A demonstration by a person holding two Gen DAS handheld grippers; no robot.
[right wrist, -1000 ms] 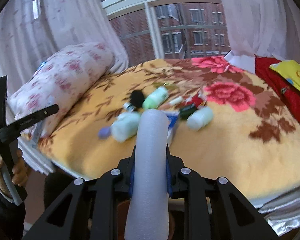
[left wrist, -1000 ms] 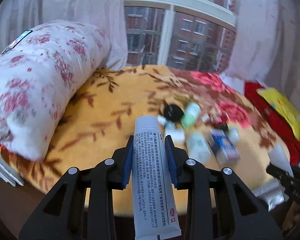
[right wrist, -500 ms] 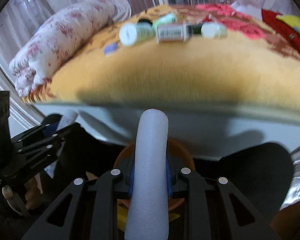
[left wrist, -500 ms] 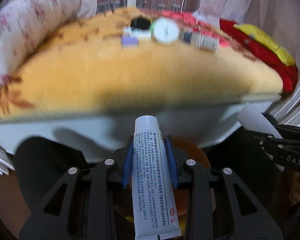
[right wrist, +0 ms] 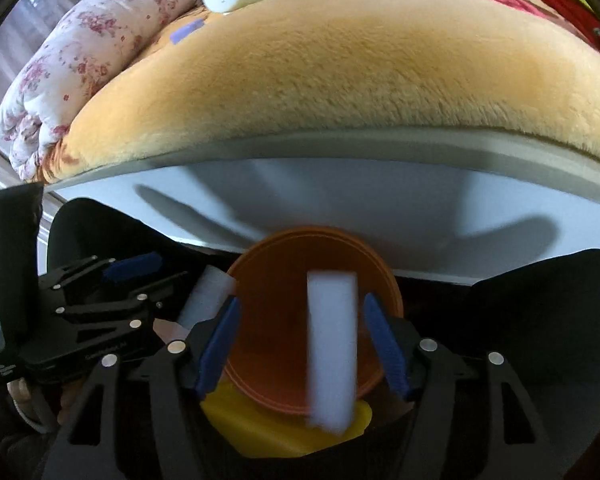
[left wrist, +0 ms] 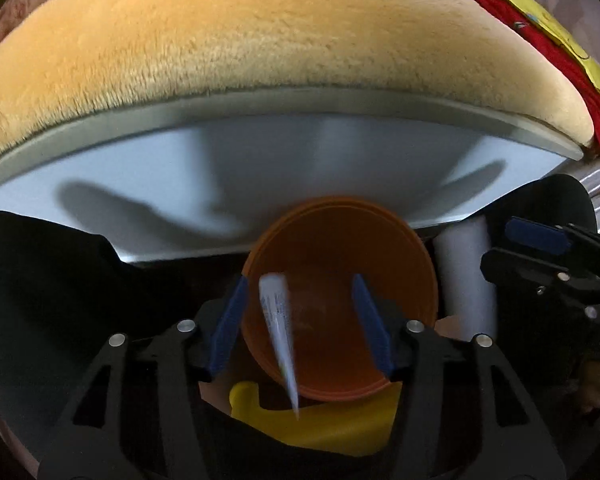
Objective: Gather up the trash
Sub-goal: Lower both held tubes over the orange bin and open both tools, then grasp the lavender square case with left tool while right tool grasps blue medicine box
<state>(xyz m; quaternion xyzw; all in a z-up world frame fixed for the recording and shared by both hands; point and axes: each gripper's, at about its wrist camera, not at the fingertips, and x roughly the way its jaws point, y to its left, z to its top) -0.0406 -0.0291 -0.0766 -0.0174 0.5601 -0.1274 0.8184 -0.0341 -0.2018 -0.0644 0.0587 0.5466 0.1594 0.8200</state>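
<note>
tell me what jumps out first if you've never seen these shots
An orange bin sits on the floor at the foot of the bed, under both grippers. Between the opening jaws of the left gripper a blurred white tube hangs loose over the bin; between those of the right gripper a white foam cylinder does likewise. Above, a plush orange blanket fills the frame, with bottles at its far edge.

A white printed tube point(left wrist: 278, 332), blurred, apparently loose, hangs over the orange bin point(left wrist: 400, 248) (open-topped, below the bed edge). A white foam cylinder point(right wrist: 332, 356) likewise hangs above it.
</note>
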